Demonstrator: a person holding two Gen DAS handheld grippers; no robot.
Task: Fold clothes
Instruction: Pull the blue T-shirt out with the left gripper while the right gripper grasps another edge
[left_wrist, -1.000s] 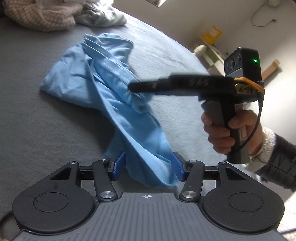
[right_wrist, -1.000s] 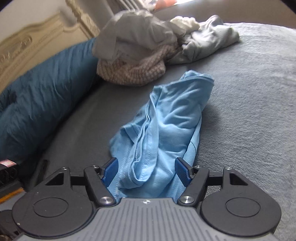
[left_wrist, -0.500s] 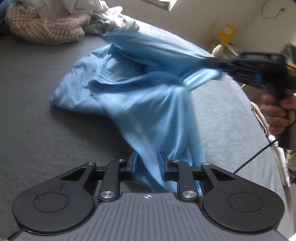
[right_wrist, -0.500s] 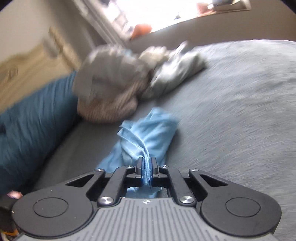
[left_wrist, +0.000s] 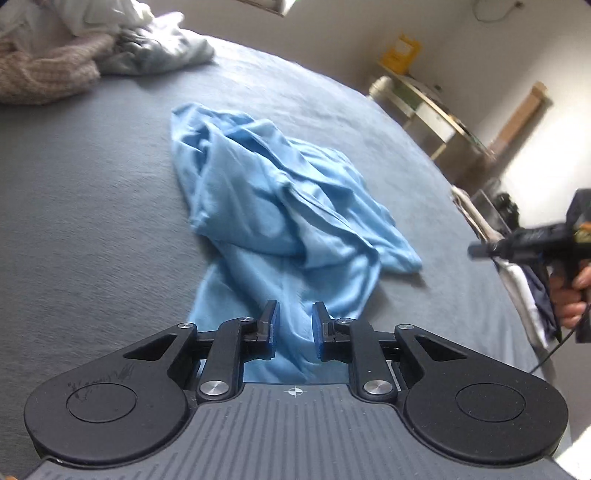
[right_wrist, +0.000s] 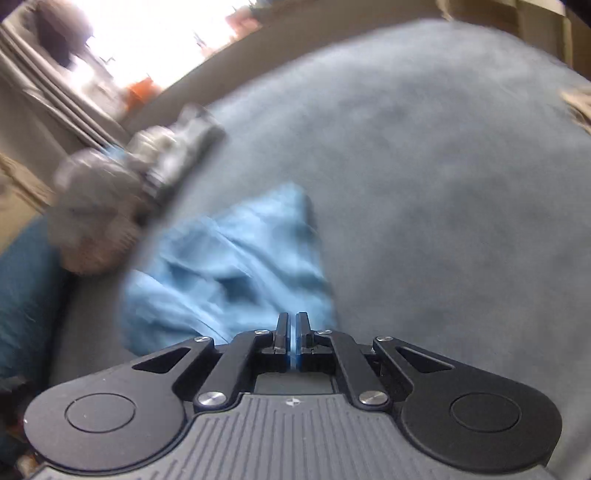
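A light blue garment (left_wrist: 280, 206) lies crumpled on the grey bed cover (left_wrist: 92, 229), also seen blurred in the right wrist view (right_wrist: 229, 266). My left gripper (left_wrist: 294, 321) is low at its near end. Its jaws are closing, and a bunched fold of the blue cloth fills the gap between the pads. My right gripper (left_wrist: 474, 252) hangs at the bed's right side, held by a hand (left_wrist: 569, 295), well clear of the garment. Seen from its own camera, this gripper (right_wrist: 291, 325) has its jaws shut with no cloth showing between them.
A pile of other clothes (left_wrist: 55, 66) lies at the far left of the bed, blurred in the right wrist view (right_wrist: 110, 192). A dark blue quilt (right_wrist: 26, 295) lies beside it. A shelf with a yellow box (left_wrist: 402, 50) stands past the bed's right edge.
My right gripper shut on the blue cloth, swung it to the right, and now sits off to the side without it. My left jaws closed in on the garment's near end. The garment lies flatter and more spread.
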